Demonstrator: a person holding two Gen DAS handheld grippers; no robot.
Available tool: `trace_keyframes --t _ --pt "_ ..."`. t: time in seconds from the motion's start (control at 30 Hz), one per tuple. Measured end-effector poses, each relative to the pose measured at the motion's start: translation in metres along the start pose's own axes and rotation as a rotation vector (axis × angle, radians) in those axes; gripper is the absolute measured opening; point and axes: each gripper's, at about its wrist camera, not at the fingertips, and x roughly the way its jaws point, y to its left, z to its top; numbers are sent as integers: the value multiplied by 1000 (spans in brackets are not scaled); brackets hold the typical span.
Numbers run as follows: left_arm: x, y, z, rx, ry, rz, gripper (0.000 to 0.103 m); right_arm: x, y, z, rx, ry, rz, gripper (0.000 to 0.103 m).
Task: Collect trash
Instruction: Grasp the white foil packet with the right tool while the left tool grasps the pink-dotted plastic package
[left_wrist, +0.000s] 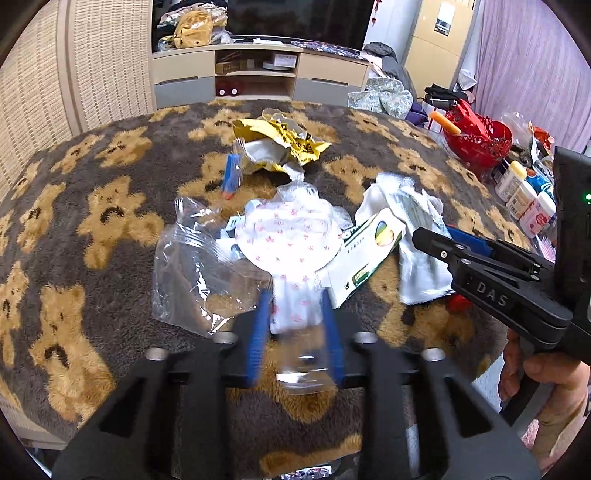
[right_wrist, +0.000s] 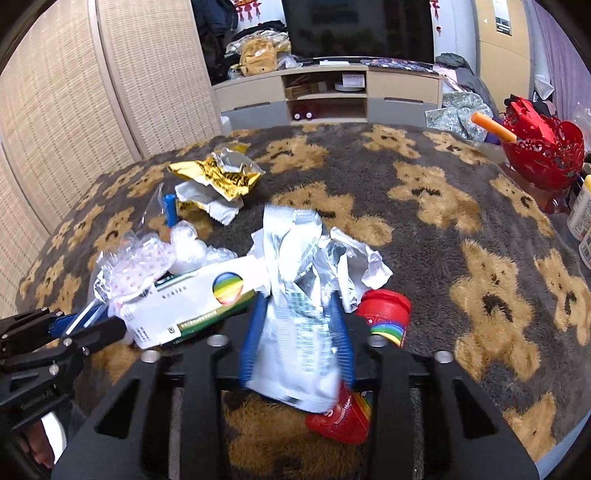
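Pinched between the two blue pads of the left hand-held gripper (left_wrist: 295, 325) is one white plastic bag printed with small pink stars (left_wrist: 288, 240), its neck squeezed between the pads and its rounded body lying on the brown-and-grey bear-patterned plush cover (left_wrist: 110, 221) of the worktop. One crumpled clear plastic bag (left_wrist: 192, 266) lies just left of it. To its right sits one white and green cardboard box with a rainbow circle (left_wrist: 365, 251). The right hand-held gripper (right_wrist: 299, 328) pinches one white and silver foil pouch with green print (right_wrist: 295, 295) between its two blue pads; that pouch rests partly over one red plastic jar with a rainbow label (right_wrist: 384, 317). Farther back lie one torn yellow and silver foil wrapper (left_wrist: 284, 144) and one small blue tube (left_wrist: 232, 177). One red openwork bowl (right_wrist: 546, 155) stands at the far right edge, and three white bottles (left_wrist: 524, 195) cluster near it.
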Motion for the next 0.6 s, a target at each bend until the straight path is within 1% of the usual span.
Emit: trace_keyframes --t 0.13,0.33,0.6 --pt "-4 -2 -2 13 -23 -3 17 -1 0 -2 -3 -10 2 26" --pt "-17 -4 4 24 -69 17 17 -13 3 4 -10 -47 4 24" --pt "-54 -8 10 31 -134 32 17 -48 11 14 -16 -110 14 24"
